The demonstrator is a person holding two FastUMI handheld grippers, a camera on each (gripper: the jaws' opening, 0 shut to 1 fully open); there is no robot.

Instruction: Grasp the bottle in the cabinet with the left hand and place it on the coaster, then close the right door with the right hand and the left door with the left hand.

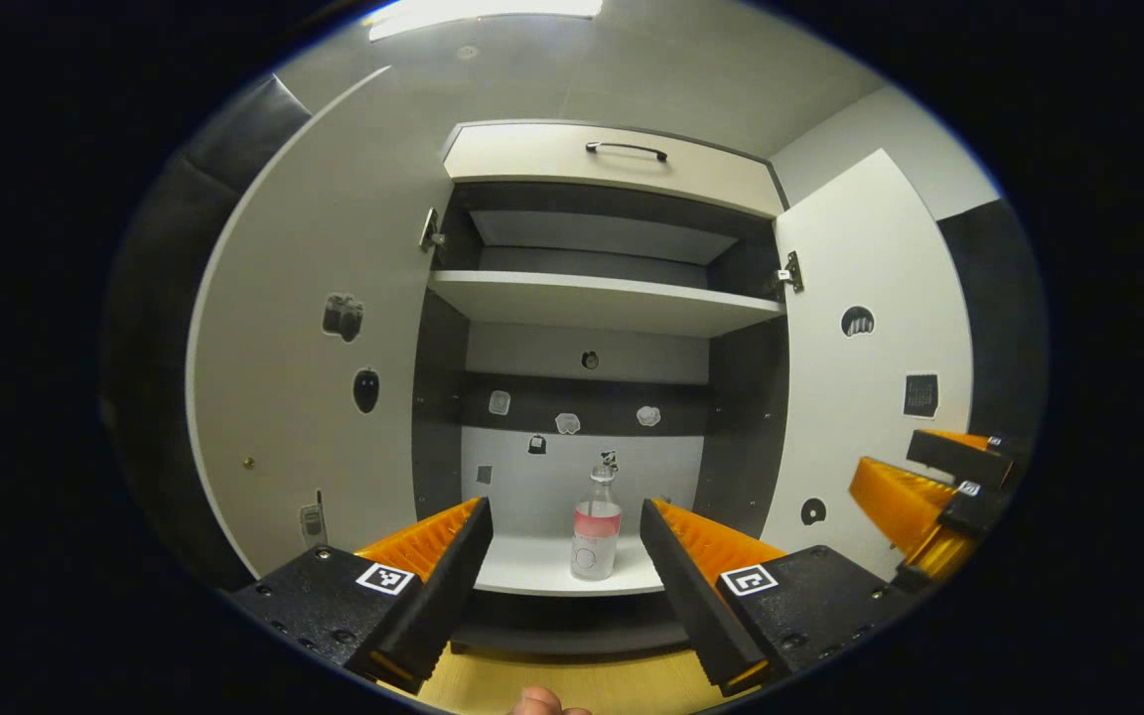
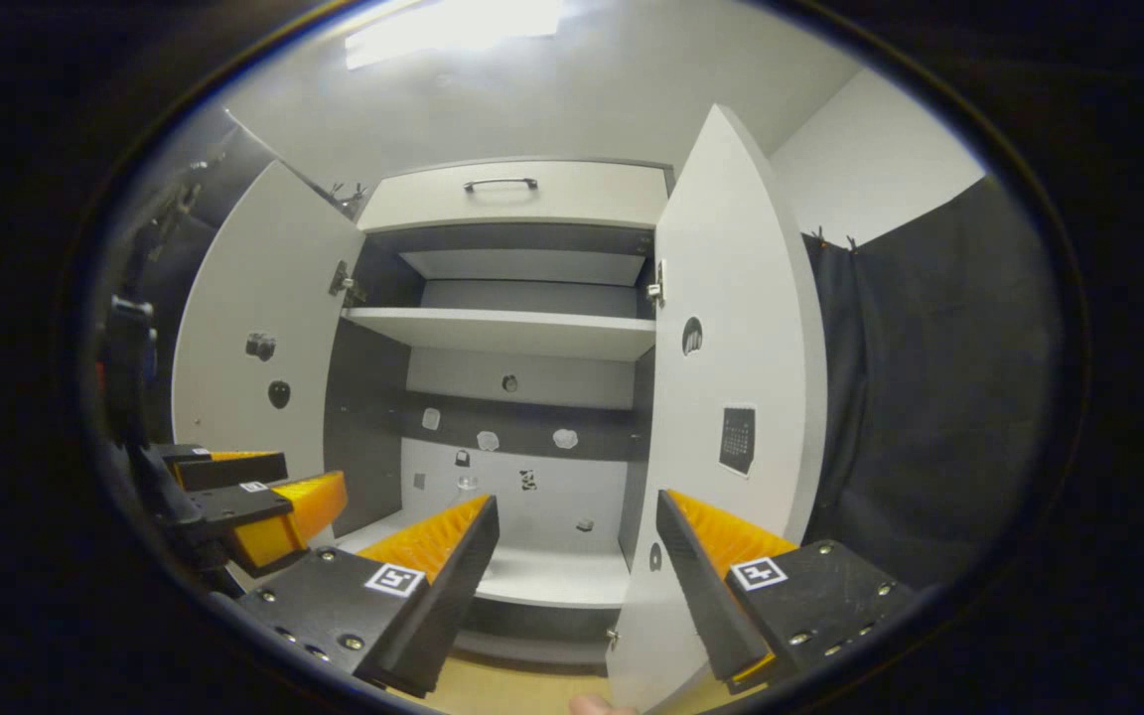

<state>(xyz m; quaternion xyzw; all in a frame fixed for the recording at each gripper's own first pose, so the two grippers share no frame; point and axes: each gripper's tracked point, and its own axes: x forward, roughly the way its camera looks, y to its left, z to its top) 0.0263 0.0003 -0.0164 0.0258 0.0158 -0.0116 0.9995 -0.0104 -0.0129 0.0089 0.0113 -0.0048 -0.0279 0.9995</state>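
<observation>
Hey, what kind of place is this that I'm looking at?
Probably a staged test booth, not a lived-in kitchen. A white cabinet stands with both doors open, its shelves bare but for one bottle on the lower shelf. Black cloth hangs beside it.

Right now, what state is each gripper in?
Left gripper: open, empty, pointing at the bottle.
Right gripper: open, empty.
</observation>
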